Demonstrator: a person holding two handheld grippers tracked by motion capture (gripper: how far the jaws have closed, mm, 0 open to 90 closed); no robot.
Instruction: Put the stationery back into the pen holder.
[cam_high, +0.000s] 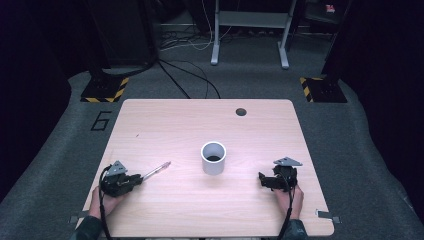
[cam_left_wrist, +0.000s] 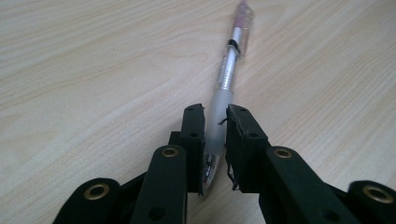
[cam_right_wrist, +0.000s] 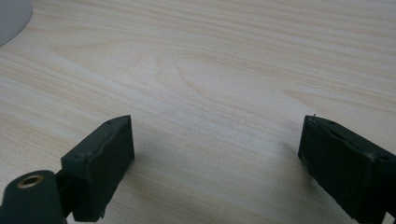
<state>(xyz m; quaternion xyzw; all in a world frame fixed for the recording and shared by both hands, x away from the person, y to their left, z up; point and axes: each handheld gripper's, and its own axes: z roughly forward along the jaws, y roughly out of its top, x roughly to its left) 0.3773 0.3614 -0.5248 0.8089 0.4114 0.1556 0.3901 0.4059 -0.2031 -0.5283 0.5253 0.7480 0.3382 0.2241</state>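
A light wooden table (cam_high: 165, 125) with rounded corners is standing on grey carpet, and a round dark hole (cam_high: 241, 111) is showing near its far edge. A white cup (cam_high: 213, 158) is standing upright near the middle of the table. A pen (cam_high: 156, 171) is lying on the wood to the left of the cup, well apart from it, its far end pointing toward the cup.

Clear pen (cam_left_wrist: 227, 77) flat on table (cam_left_wrist: 93, 70)
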